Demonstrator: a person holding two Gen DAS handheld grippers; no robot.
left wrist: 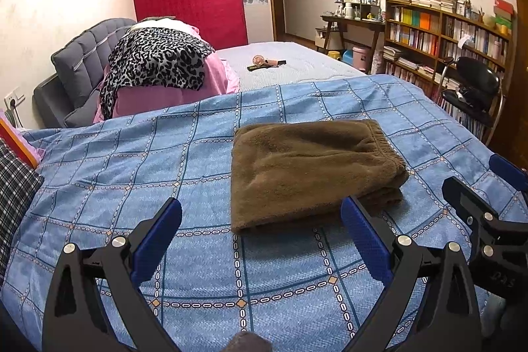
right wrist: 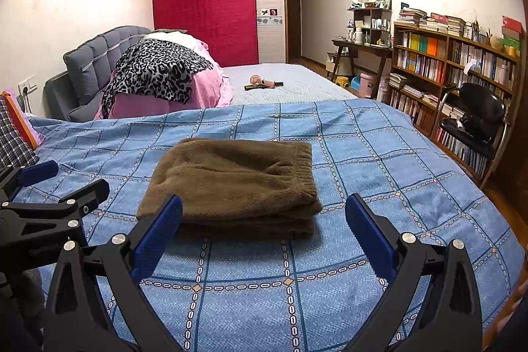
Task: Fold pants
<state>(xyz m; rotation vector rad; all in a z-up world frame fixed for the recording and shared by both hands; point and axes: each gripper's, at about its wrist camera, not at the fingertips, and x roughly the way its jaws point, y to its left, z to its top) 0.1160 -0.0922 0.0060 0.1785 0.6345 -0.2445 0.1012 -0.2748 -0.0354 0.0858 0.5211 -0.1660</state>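
Left gripper (left wrist: 260,216): jaws spread wide, nothing between the blue pads (left wrist: 363,240), held above the blanket without contact. Right gripper (right wrist: 264,213): same wide spread, empty, also off the cloth; seen at the right edge of the left wrist view, just beside the left gripper.

Blue checked blanket (right wrist: 379,160): covers the whole near surface, mostly flat, slight ripples toward the far edge. Bare blanket all round the pants: broad to the left, a narrower band to the right, a strip on the near side below both grippers. Right blanket edge drops off toward the bookshelf (right wrist: 445,65) and black chair (right wrist: 478,117).

Far side: second bed with a pink cover (right wrist: 204,91) and a leopard-print cloth (right wrist: 155,71) heaped against the grey headboard (right wrist: 95,55). Plaid fabric (right wrist: 13,141) at the left edge.

Brown fleece pants (right wrist: 237,183): folded into a compact stack of layers, lying mid-blanket. Elastic waistband (right wrist: 305,167) along the right side, folded edges facing near. Near-right corner just beyond the left gripper's right pad; near-left corner behind the right gripper's left pad, contact not discernible.
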